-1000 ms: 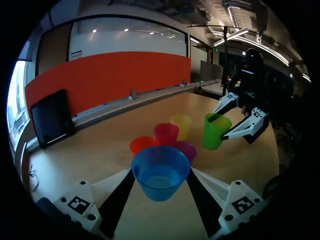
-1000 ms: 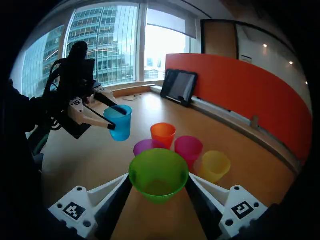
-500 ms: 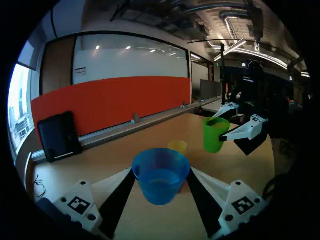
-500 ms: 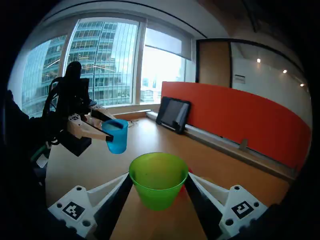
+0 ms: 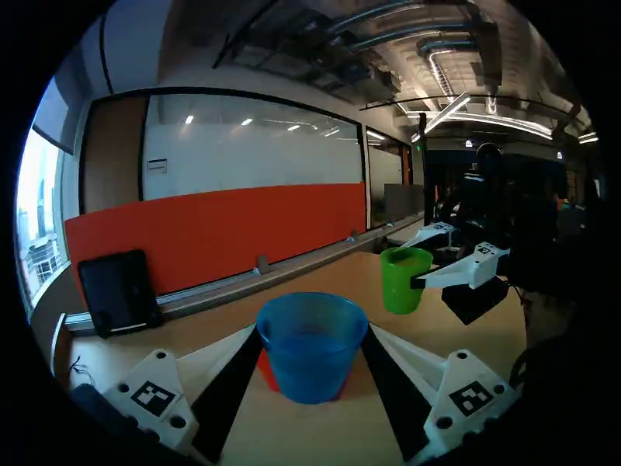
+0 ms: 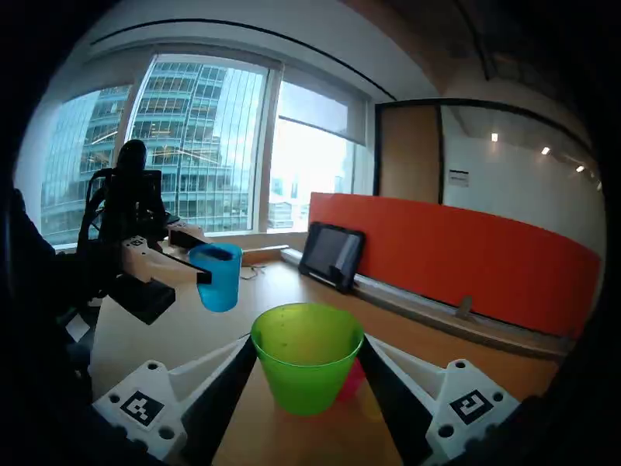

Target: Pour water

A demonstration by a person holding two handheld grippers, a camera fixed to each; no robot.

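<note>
Left gripper (image 5: 312,342) is closed part-way, both fingers pressed on the sides of the blue cup (image 5: 312,365). It carries the cup upright, clear of the table (image 5: 202,326), and a darker band inside looks like water. Ahead of it and off to its right, well apart and at about its own height, the green cup (image 5: 400,291) sits upright between the fingers of the right gripper (image 5: 405,268), which press on it from both sides. From the right gripper's side the layout mirrors: green cup clamped close in front, blue cup ahead and to its left. Whether the green cup holds anything I cannot tell. Both hands hold level, each gripper angled inward toward the space between them. The pour, I judge, turns on closing that sideways gap: blue rim brought over the green mouth, then the left wrist tipped toward its right.
</note>
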